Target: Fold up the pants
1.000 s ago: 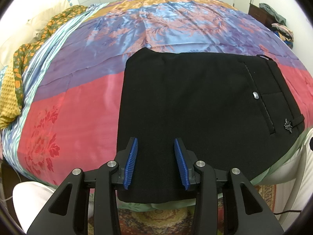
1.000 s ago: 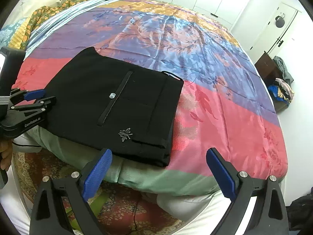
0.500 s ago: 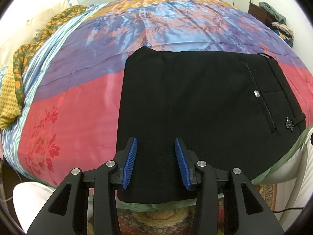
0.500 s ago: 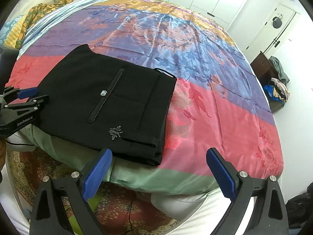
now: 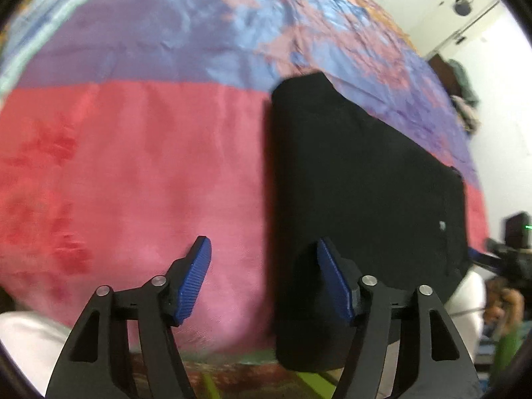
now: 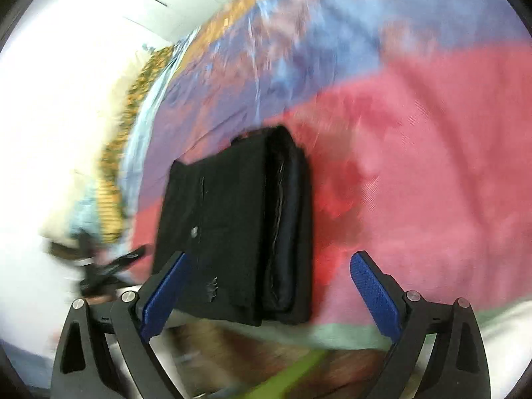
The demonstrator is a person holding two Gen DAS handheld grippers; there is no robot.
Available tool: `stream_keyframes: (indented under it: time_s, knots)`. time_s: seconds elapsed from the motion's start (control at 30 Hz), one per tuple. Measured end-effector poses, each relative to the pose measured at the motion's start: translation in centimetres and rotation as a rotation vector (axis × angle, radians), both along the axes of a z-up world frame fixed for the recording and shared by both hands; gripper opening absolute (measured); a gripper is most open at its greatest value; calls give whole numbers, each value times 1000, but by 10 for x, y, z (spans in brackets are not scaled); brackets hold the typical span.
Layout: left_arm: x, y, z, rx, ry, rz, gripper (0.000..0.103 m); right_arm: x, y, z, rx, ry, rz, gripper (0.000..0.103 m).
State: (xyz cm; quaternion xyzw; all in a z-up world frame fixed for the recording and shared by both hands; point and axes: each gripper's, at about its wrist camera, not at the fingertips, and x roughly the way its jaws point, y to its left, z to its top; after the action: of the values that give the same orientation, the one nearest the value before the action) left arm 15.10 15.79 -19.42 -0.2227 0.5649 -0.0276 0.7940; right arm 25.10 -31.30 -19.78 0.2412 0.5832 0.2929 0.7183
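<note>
The black pants point(image 5: 359, 199) lie folded into a flat rectangle on the bed's near edge; in the right wrist view the pants point(image 6: 232, 219) show their stacked waistband end. My left gripper point(image 5: 262, 282) hovers over the pants' left edge, one blue pad over the red bedspread and one over the black cloth. Its jaws are opening and the pads press on nothing. My right gripper point(image 6: 266, 289) straddles the near waistband end from above, its jaws wide and closing slightly, with no pad touching the cloth. Both views are blurred by motion.
A satin bedspread point(image 5: 133, 173) in red, purple and blue bands covers the bed point(image 6: 415, 166). A patterned rug point(image 6: 252, 359) lies on the floor below the near edge. Clothes are piled on dark furniture point(image 5: 462, 93) at the far right. White wardrobes point(image 6: 126, 6) stand behind.
Both grippers swung sideways and tilted down toward the pants' ends. The left one shifted left off the cloth's middle to its edge and its jaws widened. The right one now looks along the waistband.
</note>
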Motion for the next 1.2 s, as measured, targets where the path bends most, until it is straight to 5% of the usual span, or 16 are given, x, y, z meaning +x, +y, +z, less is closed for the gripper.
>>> stream_keyframes:
  time_s: [0.13,0.27,0.33,0.4,0.43,0.5,0.73,0.87,1.0,1.07,1.2]
  knots:
    - [11,-4,-19,-117,3,-4,86,17,16,-26,13,48,34,88]
    - [20,-28,-27,-135,35,-39,87,27,48,-42,-31,59,151,88]
    - [22,-48,-19,-111,26,-103,42,26,67,-38,-31,40,211,75]
    - [23,-59,-2,-30,3,-128,22,24,82,-27,-76,-9,254,55]
    - [23,-62,12,-4,-22,-140,21,23,85,-20,-86,-33,267,51]
    - [26,-63,35,7,-71,-154,21,25,91,-2,-84,-79,285,39]
    - [98,-40,121,82,-265,-144,21,80,128,83,-34,-294,309,37]
    - [156,-31,137,143,-342,-133,22,145,137,102,3,-365,250,37]
    - [203,-32,96,308,-309,-96,58,204,124,79,-30,-348,167,50]
    - [204,-23,57,379,-218,-33,59,223,105,49,-210,-314,71,61]
    - [157,-8,15,448,-166,-9,62,208,58,9,-438,-284,-7,61]
